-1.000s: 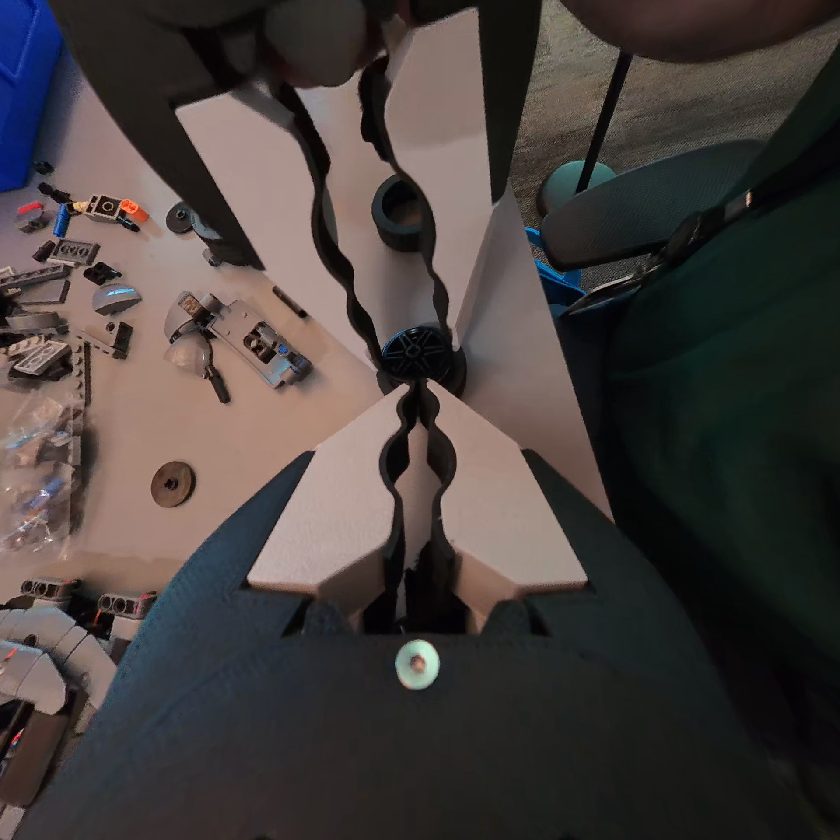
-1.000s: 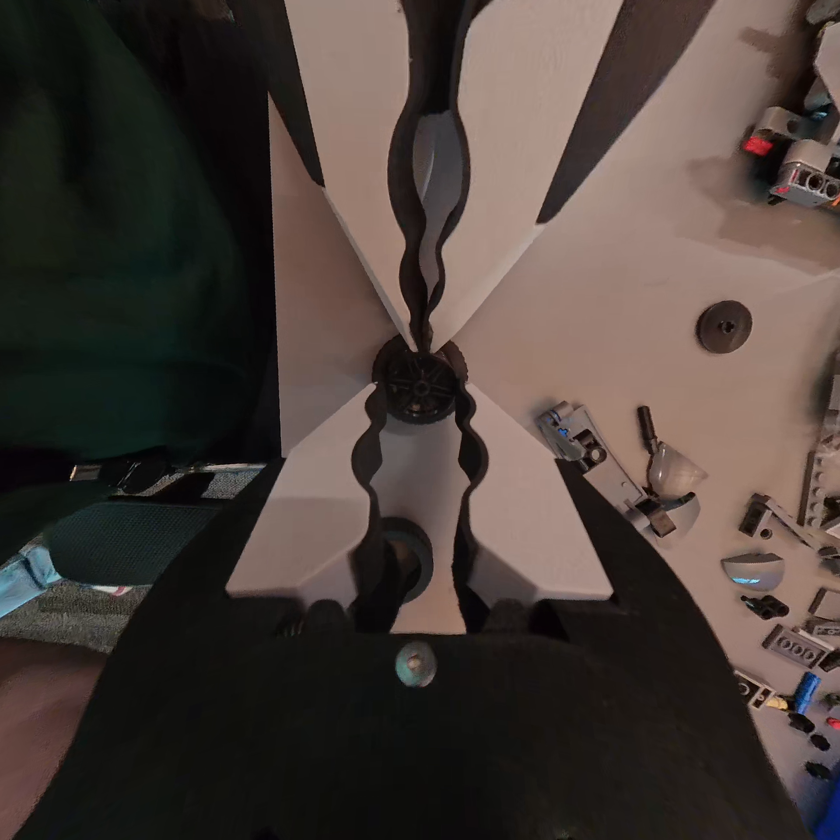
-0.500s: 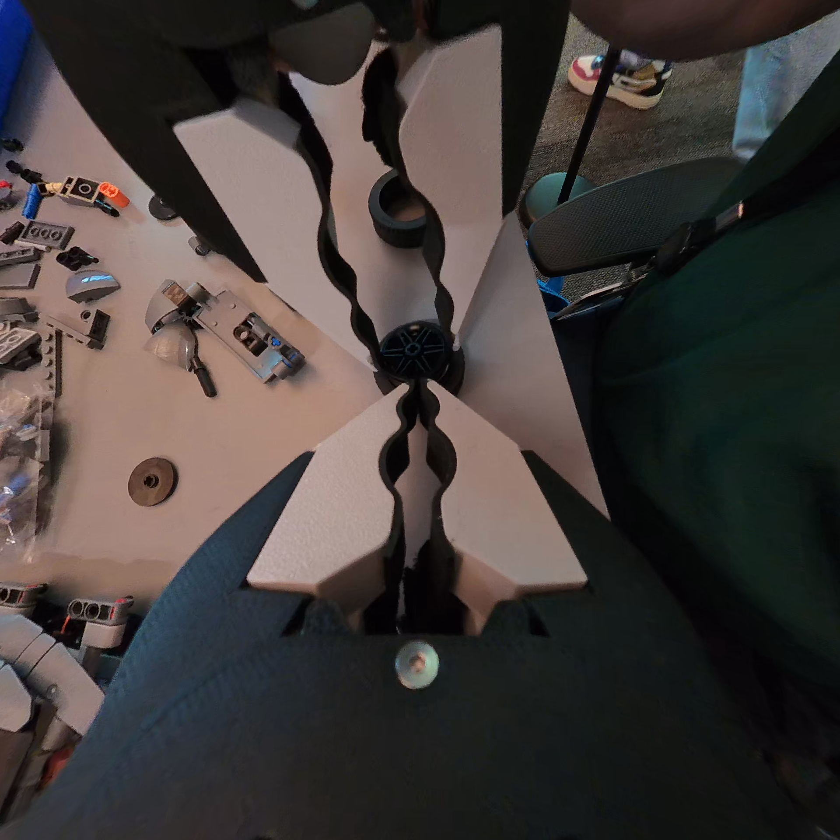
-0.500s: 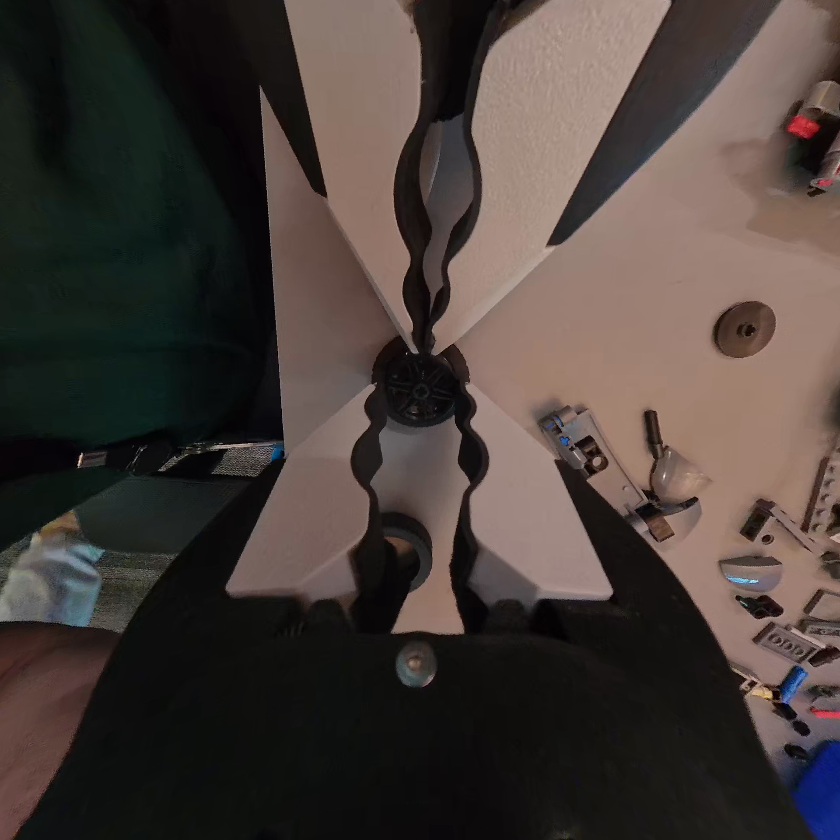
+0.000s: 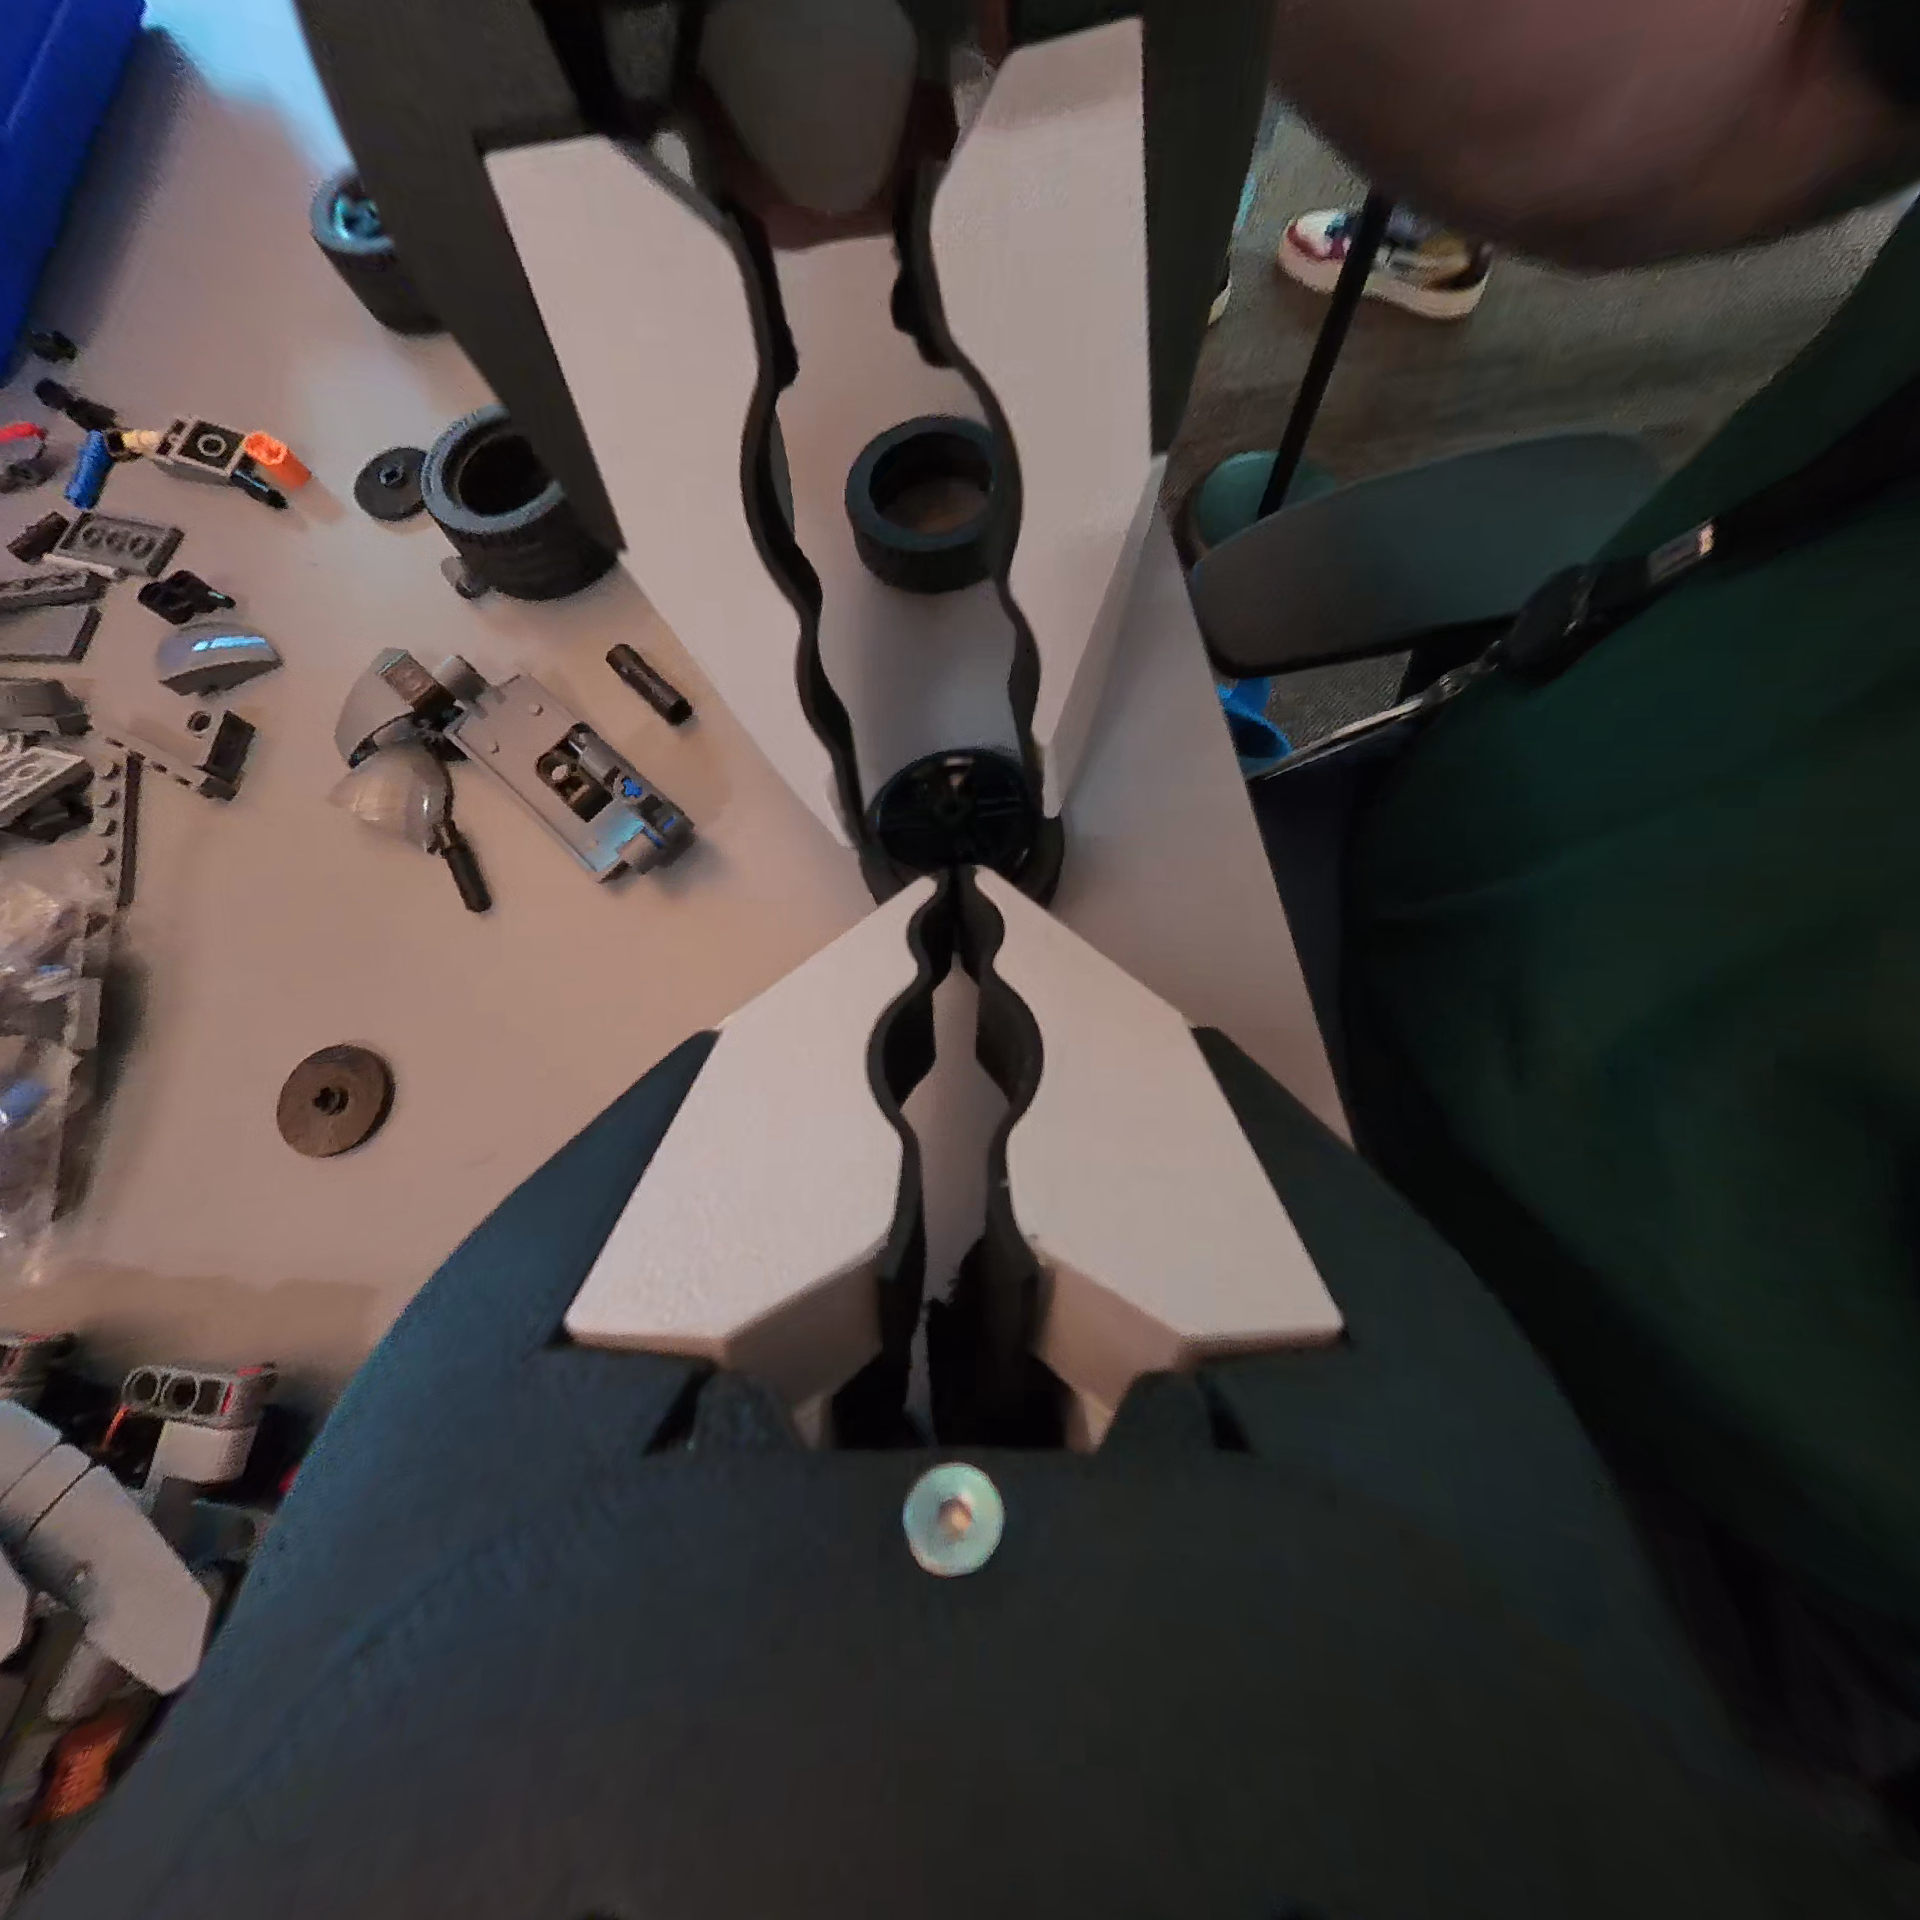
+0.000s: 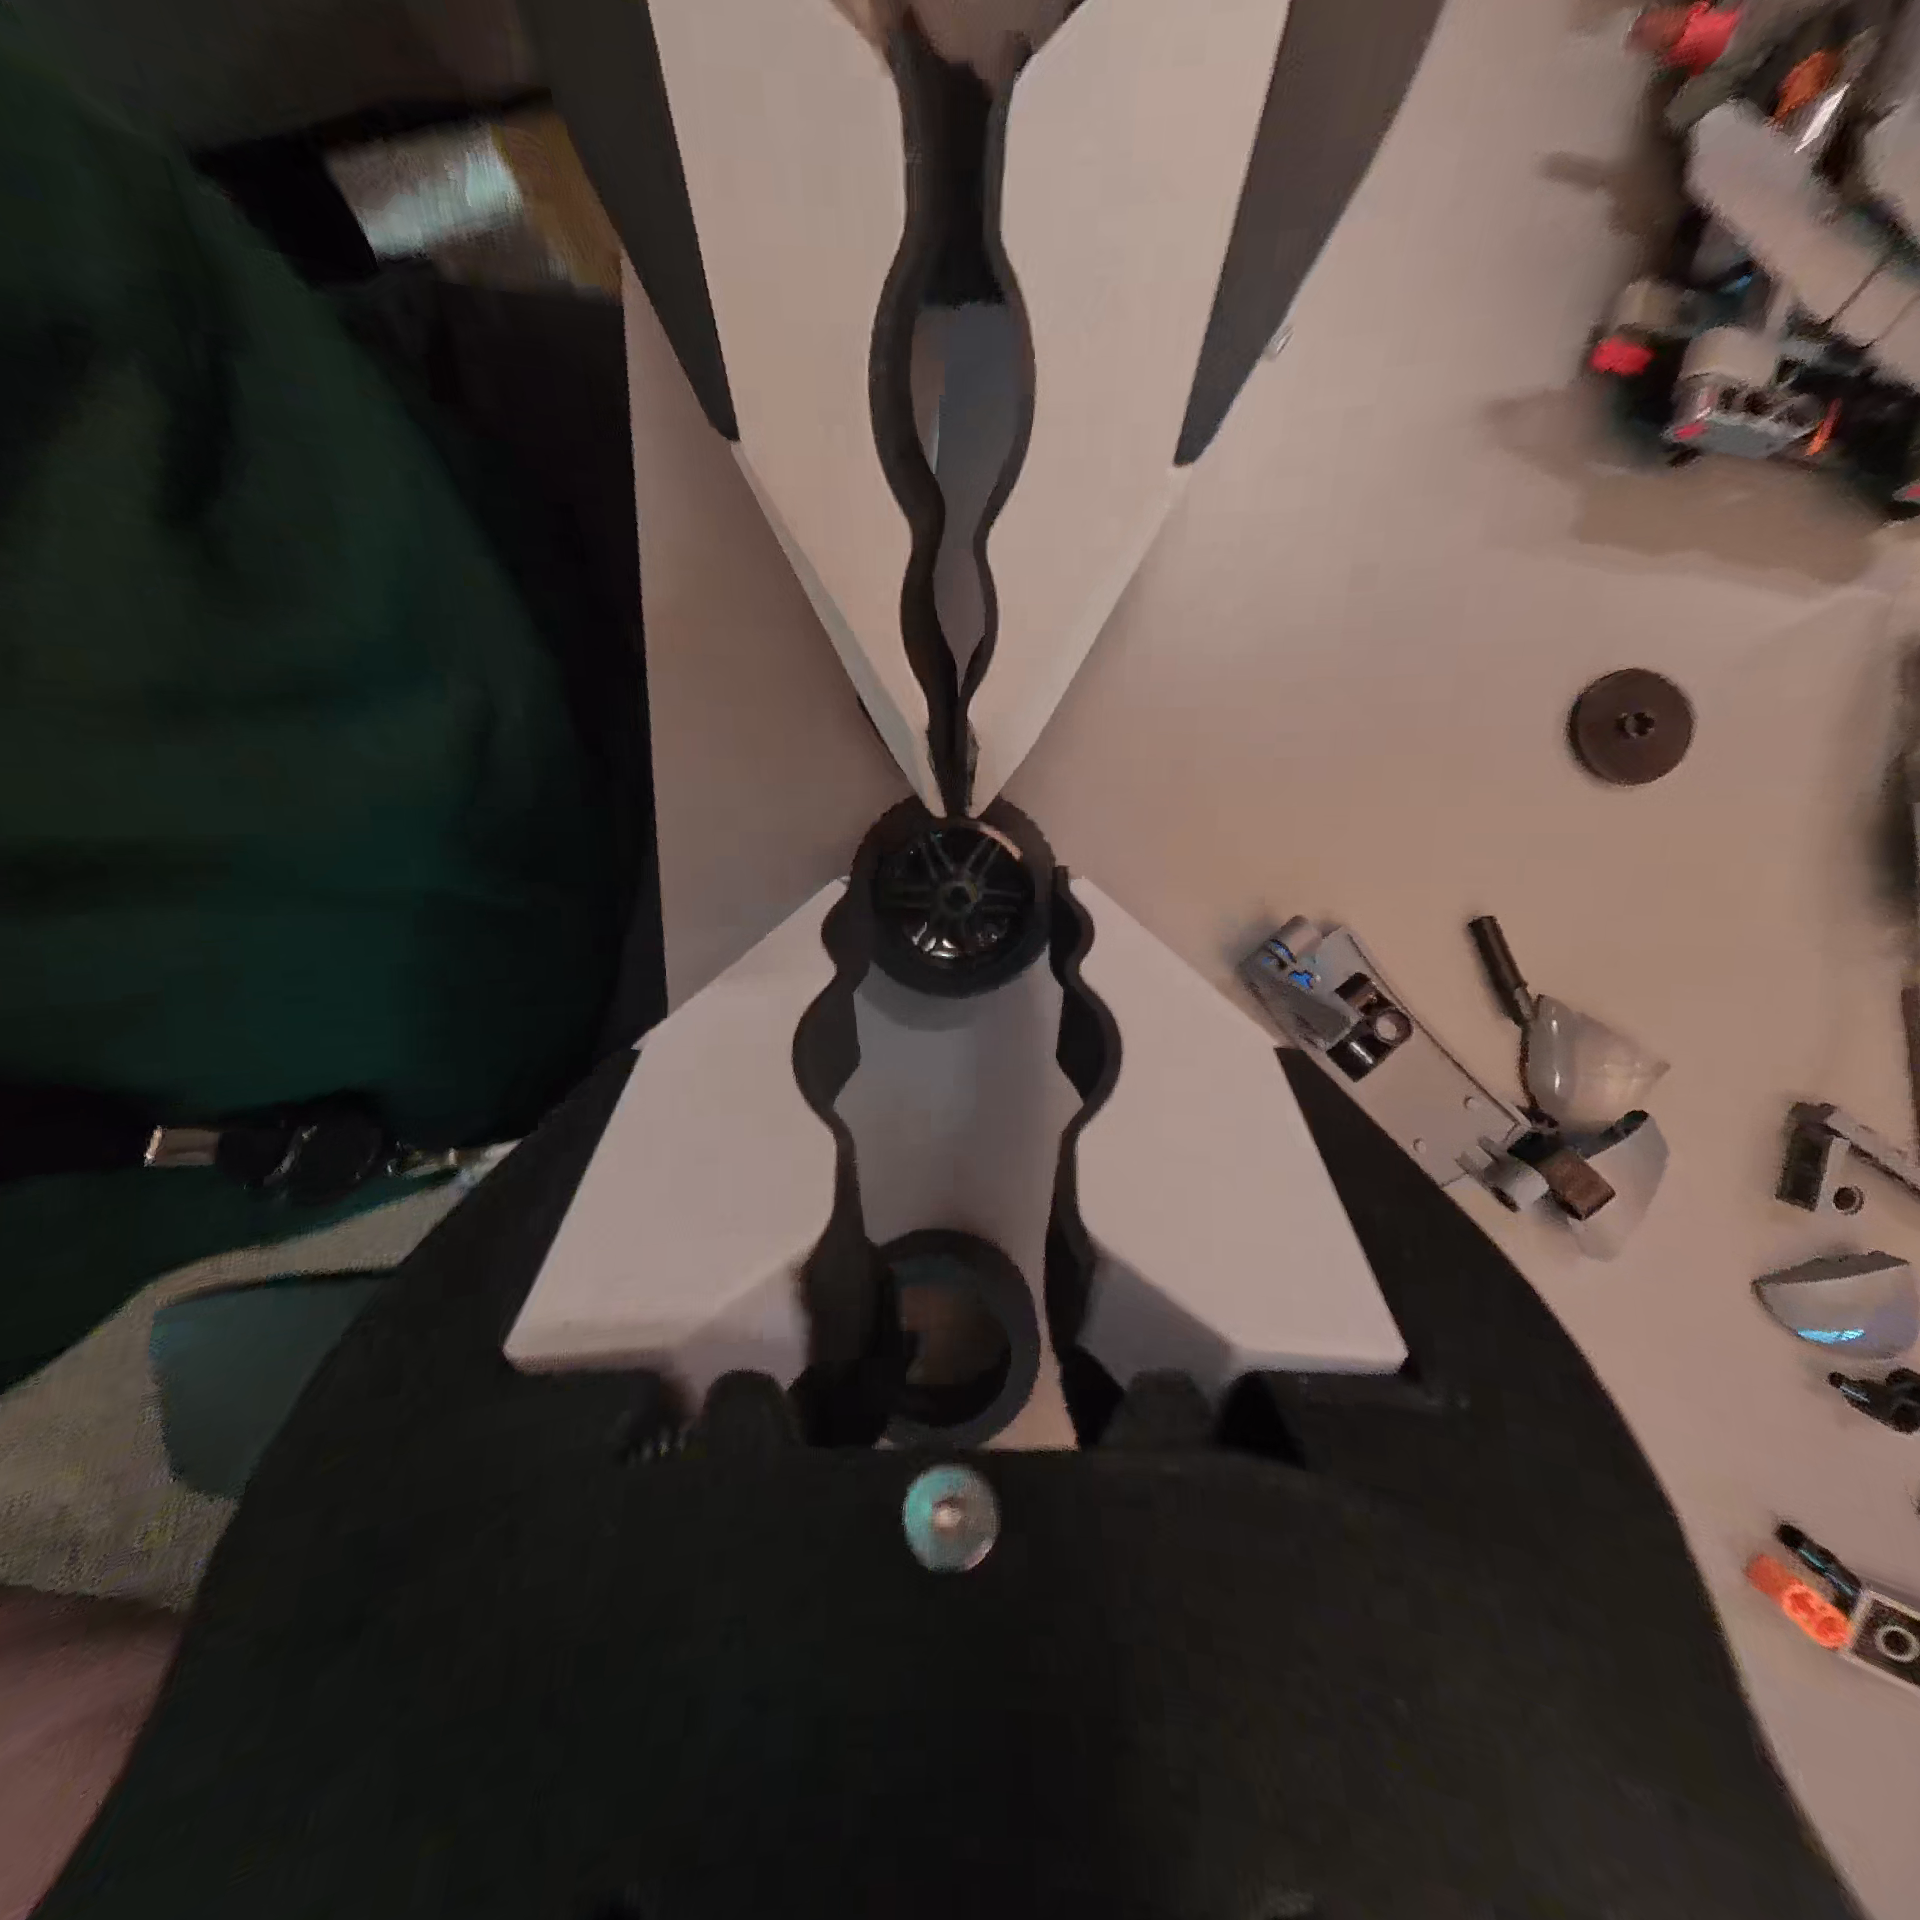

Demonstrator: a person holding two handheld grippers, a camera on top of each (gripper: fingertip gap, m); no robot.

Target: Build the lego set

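Facing each other tip to tip above the table (image 5: 540, 997), the two tools are seen with a black spoked wheel (image 5: 954, 812) between them. The left tool (image 5: 954, 881) is clenched, its wavy black pads nearly meeting, and its tips are pressed against the near edge of the wheel; whether a part of the wheel is pinched there cannot be told. The right tool (image 6: 954, 925) is held around the wheel, its fingers (image 6: 831, 997) at either side of the rim, so the wheel is grasped across its width. Behind the wheel, framed by the right tool's fingers, a black rubber tyre (image 5: 925, 504) lies on the table with its opening up. A second tyre (image 5: 499, 509) stands to the left of the right tool's finger. Further left of both tools, a grey partly built piece with a clear dome (image 5: 499, 758), a short black pin (image 5: 649, 683) and a dark round disc (image 5: 335, 1099) are scattered, well apart from the wheel.
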